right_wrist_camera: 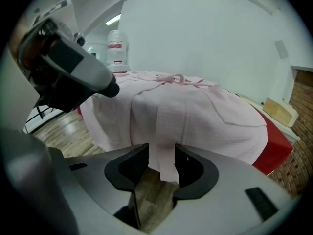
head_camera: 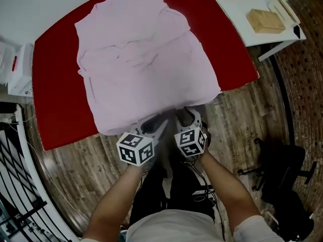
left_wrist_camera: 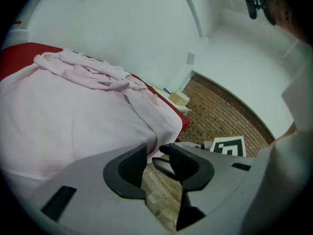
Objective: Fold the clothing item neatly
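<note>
A pale pink garment (head_camera: 146, 59) lies spread over the red table (head_camera: 55, 95), and its near hem hangs over the front edge. Both grippers are side by side just below that hem. My left gripper (head_camera: 154, 126) is open; in the left gripper view (left_wrist_camera: 154, 163) only wooden floor shows between its pads, and the garment (left_wrist_camera: 73, 116) hangs just beyond them. My right gripper (head_camera: 189, 115) is open too. In the right gripper view (right_wrist_camera: 161, 163) a hanging fold of the garment (right_wrist_camera: 195, 121) drops between its jaws, which stand apart and do not clamp it.
A white side table (head_camera: 237, 14) at the upper right carries a wooden block (head_camera: 265, 20). A black chair (head_camera: 282, 170) stands on the wooden floor to the right. A white box (head_camera: 17, 69) and a black rack (head_camera: 15, 185) are at the left.
</note>
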`<control>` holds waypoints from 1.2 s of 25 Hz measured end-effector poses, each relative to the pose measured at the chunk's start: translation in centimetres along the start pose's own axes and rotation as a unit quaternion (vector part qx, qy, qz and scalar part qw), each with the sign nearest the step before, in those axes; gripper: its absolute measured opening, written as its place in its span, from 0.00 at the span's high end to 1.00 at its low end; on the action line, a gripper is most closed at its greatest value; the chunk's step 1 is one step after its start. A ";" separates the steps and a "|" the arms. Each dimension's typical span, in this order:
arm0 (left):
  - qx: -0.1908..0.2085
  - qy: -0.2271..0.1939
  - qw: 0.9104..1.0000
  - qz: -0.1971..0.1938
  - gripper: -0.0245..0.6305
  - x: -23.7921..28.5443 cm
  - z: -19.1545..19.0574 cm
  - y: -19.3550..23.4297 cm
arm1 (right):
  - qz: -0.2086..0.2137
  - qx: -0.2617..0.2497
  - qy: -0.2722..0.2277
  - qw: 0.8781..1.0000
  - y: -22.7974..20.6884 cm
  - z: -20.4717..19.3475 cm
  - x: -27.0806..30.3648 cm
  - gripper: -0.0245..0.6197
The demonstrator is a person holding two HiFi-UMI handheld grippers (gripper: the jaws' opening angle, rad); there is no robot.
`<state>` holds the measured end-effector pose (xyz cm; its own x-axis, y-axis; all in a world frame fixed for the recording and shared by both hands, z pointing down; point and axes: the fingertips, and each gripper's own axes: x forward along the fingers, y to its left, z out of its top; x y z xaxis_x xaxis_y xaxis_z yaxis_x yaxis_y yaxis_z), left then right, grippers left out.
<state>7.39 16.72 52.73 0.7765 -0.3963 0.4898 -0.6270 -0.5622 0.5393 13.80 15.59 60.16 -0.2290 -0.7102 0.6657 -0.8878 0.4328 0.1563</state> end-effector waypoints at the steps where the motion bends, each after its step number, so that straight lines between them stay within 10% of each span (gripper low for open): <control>1: 0.000 0.002 1.000 -0.002 0.78 0.6 0.5 -0.2 | -0.011 0.003 -0.001 1.000 0.1 -0.1 0.6 0.74; 10: 0.012 0.032 0.999 -0.003 0.78 1.6 0.6 -0.2 | -0.081 0.039 0.023 0.996 -1.2 -0.6 1.5 0.93; 18: -0.002 0.041 0.999 -0.001 0.78 0.1 -1.1 0.5 | -0.104 0.028 0.015 0.994 0.3 -1.5 -0.1 0.92; 21: 0.002 0.038 0.999 -0.001 0.78 -0.4 -1.1 0.6 | -0.106 0.042 0.006 0.993 0.4 -0.9 0.9 0.74; 30: 0.002 0.039 0.999 0.006 0.78 -1.8 -2.0 1.5 | -0.155 0.075 0.017 0.985 -1.3 0.1 2.0 0.89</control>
<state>4.90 18.03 54.07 0.7617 -0.3452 0.5484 -0.6358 -0.5610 0.5301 14.45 13.57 61.23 0.0737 -0.7752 0.6274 -0.9626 0.1092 0.2481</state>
